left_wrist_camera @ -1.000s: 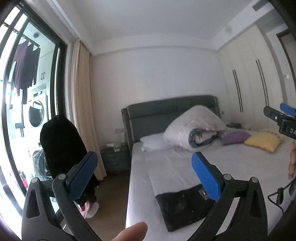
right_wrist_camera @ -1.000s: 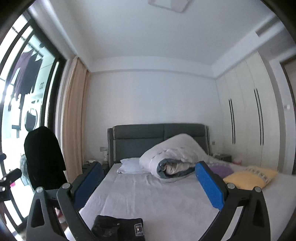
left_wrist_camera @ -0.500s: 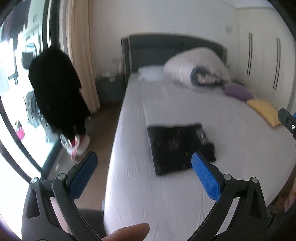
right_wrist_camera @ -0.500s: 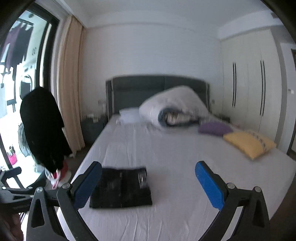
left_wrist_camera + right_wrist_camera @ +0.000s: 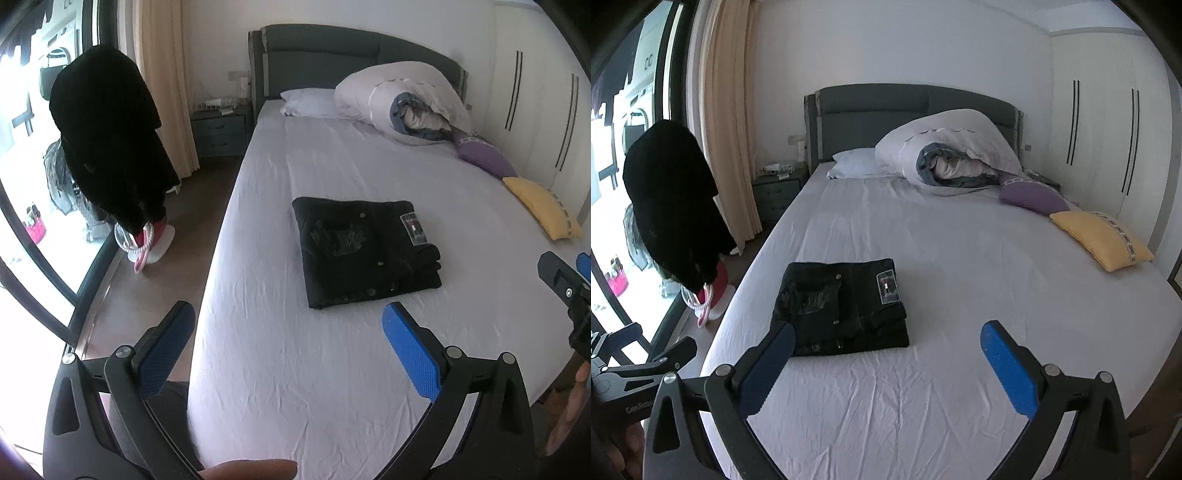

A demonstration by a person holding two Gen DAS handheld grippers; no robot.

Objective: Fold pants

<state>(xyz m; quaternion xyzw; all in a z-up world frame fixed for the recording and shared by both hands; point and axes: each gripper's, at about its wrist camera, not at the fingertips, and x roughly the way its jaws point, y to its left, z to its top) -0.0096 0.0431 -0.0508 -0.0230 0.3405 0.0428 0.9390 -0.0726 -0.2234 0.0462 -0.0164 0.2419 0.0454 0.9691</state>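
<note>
Pants (image 5: 842, 302) black, folded into neat rectangle on bed (image 5: 960, 240).

bed (image 5: 960, 258) | rolled duvet (image 5: 945, 151) at headboard | yellow cushion (image 5: 1100, 240) beside purple cushion (image 5: 1034, 195) | nightstand (image 5: 218, 133)

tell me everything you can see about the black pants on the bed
The pants are black, of what looks like denim, folded into a compact, roughly rectangular stack of several layers. They lie flat on the white sheet toward the window side of the bed. A small rectangular label patch faces up near one edge, and a few small round studs or buttons show on top. The stacked folded edges show at the side nearest the label. Nothing touches them but the sheet; both grippers are open and clear of them.
</note>
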